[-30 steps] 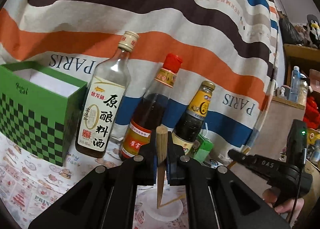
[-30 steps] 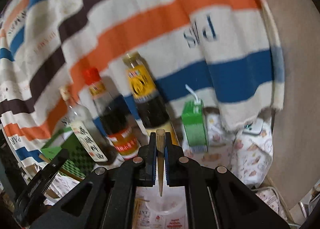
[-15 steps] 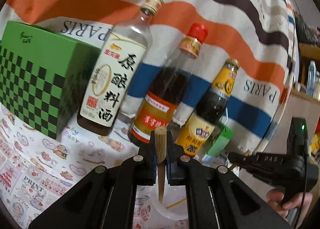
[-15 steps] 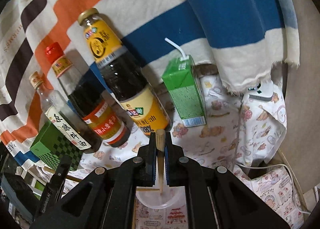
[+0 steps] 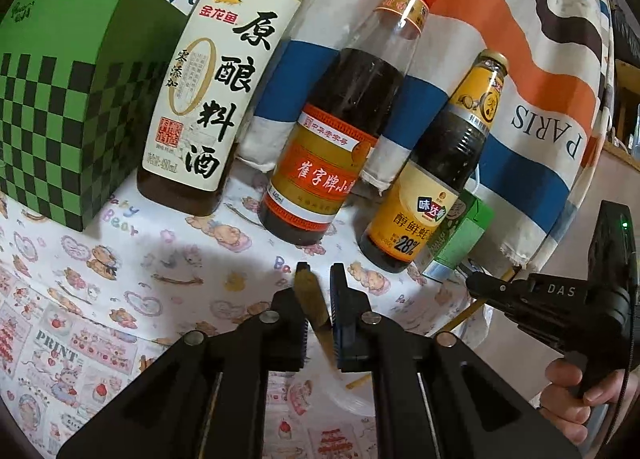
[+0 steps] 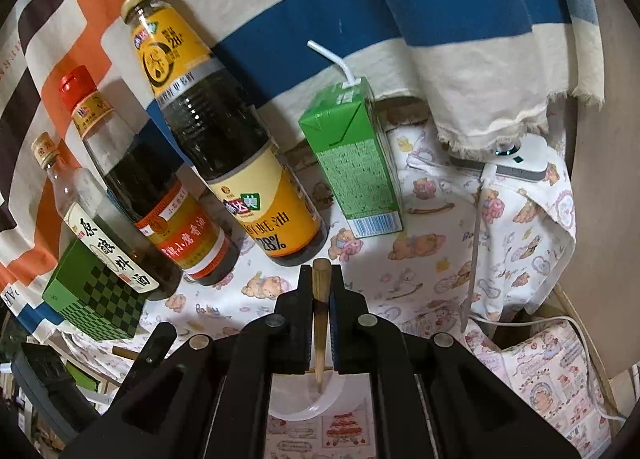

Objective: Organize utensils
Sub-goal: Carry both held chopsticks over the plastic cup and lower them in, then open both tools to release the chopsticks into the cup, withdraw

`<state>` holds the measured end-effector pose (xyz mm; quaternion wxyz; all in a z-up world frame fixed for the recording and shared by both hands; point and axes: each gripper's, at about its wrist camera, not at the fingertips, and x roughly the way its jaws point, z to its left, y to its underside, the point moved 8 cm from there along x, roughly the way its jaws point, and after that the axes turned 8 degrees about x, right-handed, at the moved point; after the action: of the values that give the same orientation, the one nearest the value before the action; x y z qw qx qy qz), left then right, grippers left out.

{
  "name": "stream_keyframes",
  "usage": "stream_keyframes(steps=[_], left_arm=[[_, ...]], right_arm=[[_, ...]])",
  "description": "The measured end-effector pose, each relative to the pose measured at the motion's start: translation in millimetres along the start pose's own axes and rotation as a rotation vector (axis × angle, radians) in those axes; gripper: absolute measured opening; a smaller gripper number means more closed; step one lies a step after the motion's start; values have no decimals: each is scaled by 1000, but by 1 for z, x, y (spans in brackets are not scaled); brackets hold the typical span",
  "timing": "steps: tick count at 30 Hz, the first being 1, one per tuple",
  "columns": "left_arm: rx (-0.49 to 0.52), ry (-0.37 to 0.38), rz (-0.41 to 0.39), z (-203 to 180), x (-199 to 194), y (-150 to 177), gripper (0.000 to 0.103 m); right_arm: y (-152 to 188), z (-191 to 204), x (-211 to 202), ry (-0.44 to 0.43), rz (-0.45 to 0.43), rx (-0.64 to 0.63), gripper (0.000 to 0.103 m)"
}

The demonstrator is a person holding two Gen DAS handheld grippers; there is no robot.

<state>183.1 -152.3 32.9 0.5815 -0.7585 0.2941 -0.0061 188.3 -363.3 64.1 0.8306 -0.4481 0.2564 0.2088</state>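
My left gripper (image 5: 319,279) has opened a little; a wooden chopstick (image 5: 314,309) leans tilted and blurred between its jaws, tip toward a clear plastic cup (image 5: 352,399) below. My right gripper (image 6: 321,279) is shut on another wooden chopstick (image 6: 320,323), held upright with its tip inside the cup (image 6: 316,403). A second chopstick lies across the cup rim. The right gripper also shows in the left wrist view (image 5: 478,283), at the right, with a chopstick hanging from it.
Three sauce bottles stand at the back: a white-label one (image 5: 216,99), a red-cap one (image 5: 340,147) and a yellow-label one (image 5: 436,179). A green checkered box (image 5: 68,99) is left, a green juice carton (image 6: 352,159) right. A striped blanket (image 5: 540,59) hangs behind.
Both grippers lowered toward the table and cup. The left jaws have parted and its chopstick has tipped over and slipped downward. The right chopstick's tip has gone down into the cup.
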Motion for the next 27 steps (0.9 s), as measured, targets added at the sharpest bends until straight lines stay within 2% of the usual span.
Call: stream_keyframes(steps=[2,3,4,5,7,11,15,19,21,25,27], left_arm=[[10,-4,-7,-1,-2,-2,23],[26,-20,-16,-1,-4,-4,35],[51,-49,-23,-1,-6,-7,43],[77,-76,-32,-1,-9,-11,45],[116,-101,-54,-2,-17,-18,50],[115,-120,-88,1,-32,-35,60],[146,-153,-107,3,-46,-48,70],[152,-173,-131,6,-62,-60,81],[155,-177,-129,7,-69,-66,85],[164,-231,-109,11,-80,-74,95],[159,-246,-102,15,-87,-77,97]], right_arm=[[0,-2,1,7,3,8,9],[-1,-3,0,9,4,14,11],[-1,-5,0,11,4,18,18],[-2,-6,0,18,2,19,30],[-4,-7,-2,39,-14,-1,44],[-12,-7,-15,76,-80,-23,63],[-18,0,-31,72,-137,-66,70],[-23,10,-48,54,-198,-104,84],[-23,16,-55,39,-217,-123,84],[-23,24,-64,5,-231,-136,87],[-20,30,-68,-8,-233,-147,87]])
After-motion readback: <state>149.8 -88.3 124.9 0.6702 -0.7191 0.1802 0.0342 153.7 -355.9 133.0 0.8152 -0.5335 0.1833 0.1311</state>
